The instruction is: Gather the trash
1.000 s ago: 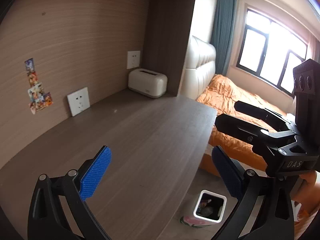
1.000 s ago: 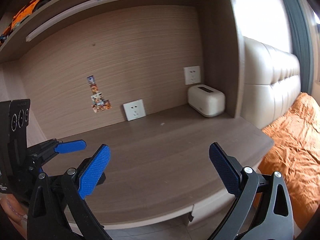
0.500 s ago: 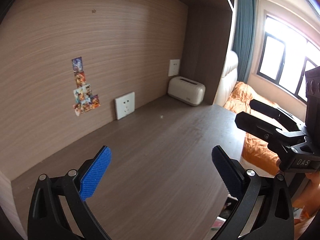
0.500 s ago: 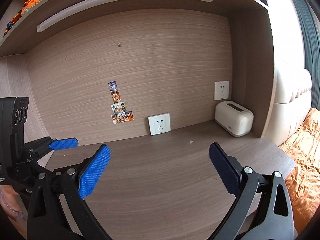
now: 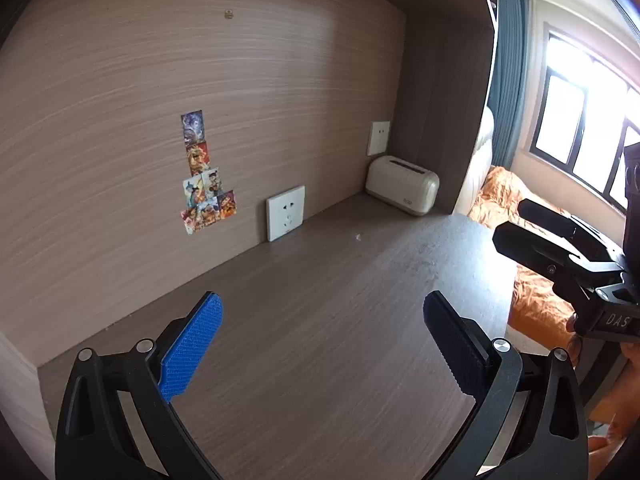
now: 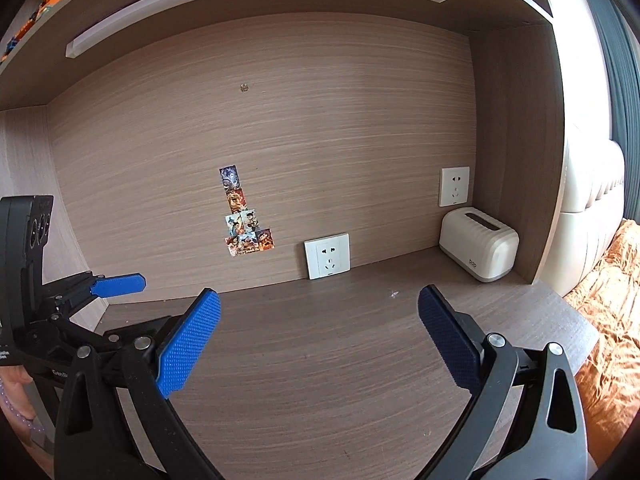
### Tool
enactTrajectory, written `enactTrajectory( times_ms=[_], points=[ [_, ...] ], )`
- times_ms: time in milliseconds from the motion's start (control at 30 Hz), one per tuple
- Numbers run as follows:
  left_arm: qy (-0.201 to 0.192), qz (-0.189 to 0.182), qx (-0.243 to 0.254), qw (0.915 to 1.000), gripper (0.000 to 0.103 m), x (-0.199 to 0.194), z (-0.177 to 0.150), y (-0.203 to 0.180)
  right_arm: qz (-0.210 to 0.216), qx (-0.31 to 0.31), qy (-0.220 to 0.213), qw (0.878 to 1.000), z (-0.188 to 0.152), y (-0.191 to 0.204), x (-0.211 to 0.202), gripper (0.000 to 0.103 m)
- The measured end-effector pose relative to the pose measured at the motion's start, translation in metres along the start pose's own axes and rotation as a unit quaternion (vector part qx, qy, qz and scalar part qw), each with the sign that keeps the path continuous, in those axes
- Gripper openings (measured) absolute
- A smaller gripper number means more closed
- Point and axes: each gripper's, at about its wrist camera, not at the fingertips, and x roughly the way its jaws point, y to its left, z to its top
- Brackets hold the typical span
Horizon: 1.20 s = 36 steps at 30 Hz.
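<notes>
Two views, each looking over one bare wood-grain desk. From the left wrist, the left gripper hangs above the desktop with jaws spread wide and empty; the only likely trash is a tiny white scrap lying near the cream ribbed tissue box.

From the right wrist, the right gripper is likewise agape, holding nothing, and the scrap lies ahead. This looks like the search step; next, one gripper must reach forward and pinch it.

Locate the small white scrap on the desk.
The white scrap lies far back on the desk, right of centre, between the lower wall socket and the cream toaster-shaped box.
</notes>
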Motion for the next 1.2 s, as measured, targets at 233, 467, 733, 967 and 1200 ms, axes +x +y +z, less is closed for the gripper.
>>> enactTrajectory(
  times_ms=[233,467,733,967,1200],
  points=[
    [0.006,0.009,-0.017,0.9998,0.098,0.010,0.005,0.013,-0.003,-0.002,-0.001,1.000,0.003,0.005,0.005,0.099],
    [0.002,0.018,-0.007,0.9998,0.099,0.016,0.007,0.017,-0.011,0.003,0.001,1.000,0.004,0.006,0.011,0.099],
    [0.005,0.009,0.000,0.9999,0.098,0.022,0.010,0.017,-0.017,0.008,0.002,1.000,0.004,0.003,0.015,0.099],
    [0.004,0.009,-0.001,1.0000,0.098,0.025,0.011,0.017,-0.014,0.003,0.013,1.000,0.003,0.005,0.024,0.098],
    [0.004,0.010,0.000,0.9999,0.098,0.027,0.011,0.018,-0.015,-0.001,0.016,1.000,0.002,0.007,0.027,0.098]
  ],
)
